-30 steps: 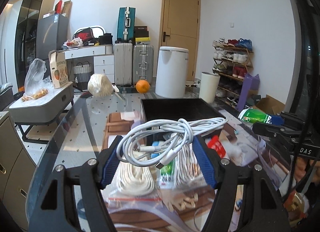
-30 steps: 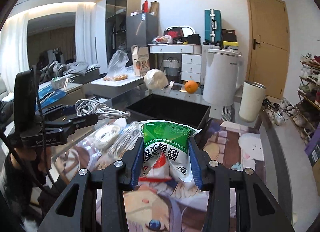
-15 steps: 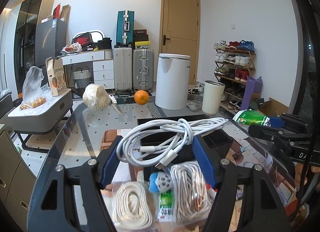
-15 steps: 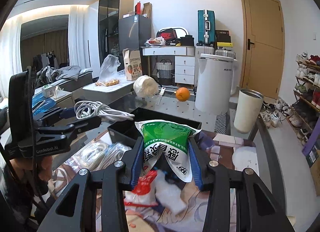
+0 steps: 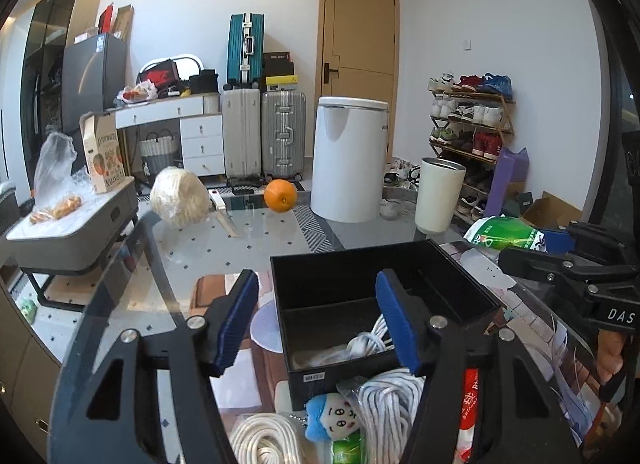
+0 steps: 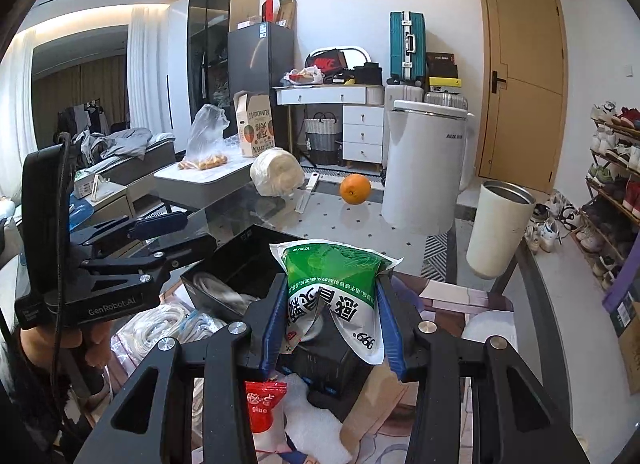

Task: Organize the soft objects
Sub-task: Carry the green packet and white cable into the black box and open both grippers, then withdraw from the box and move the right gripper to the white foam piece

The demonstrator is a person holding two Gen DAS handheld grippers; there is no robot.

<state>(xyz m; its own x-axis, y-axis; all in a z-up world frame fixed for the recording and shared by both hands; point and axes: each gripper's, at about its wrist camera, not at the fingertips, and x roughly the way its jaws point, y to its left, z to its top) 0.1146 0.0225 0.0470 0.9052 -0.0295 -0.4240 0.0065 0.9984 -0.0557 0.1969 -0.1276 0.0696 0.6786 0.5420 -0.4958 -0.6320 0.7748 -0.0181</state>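
My left gripper (image 5: pixel 316 282) hangs over the near end of the black box (image 5: pixel 464 284); its jaws are closing with nothing between them. A coiled white cable (image 5: pixel 362 344) lies inside the box. In the right wrist view my right gripper (image 6: pixel 331 298) is shut on a green-and-white packet (image 6: pixel 330 264), held above the box's (image 6: pixel 240 260) right corner. The left gripper (image 6: pixel 192 230) shows at the left there, and the packet (image 5: pixel 504 232) shows at the right of the left wrist view.
Bagged white ropes (image 5: pixel 392 396) and a blue plush toy (image 5: pixel 332 412) lie in front of the box. A red glue packet (image 6: pixel 264 404) lies under my right gripper. An orange (image 5: pixel 280 195), a white bundle (image 5: pixel 180 198) and a knife (image 5: pixel 224 214) sit at the glass table's far end.
The left gripper has let go of the white cable, which now lies in the black box. Both grippers have moved forward toward the box. The right still holds the packet.
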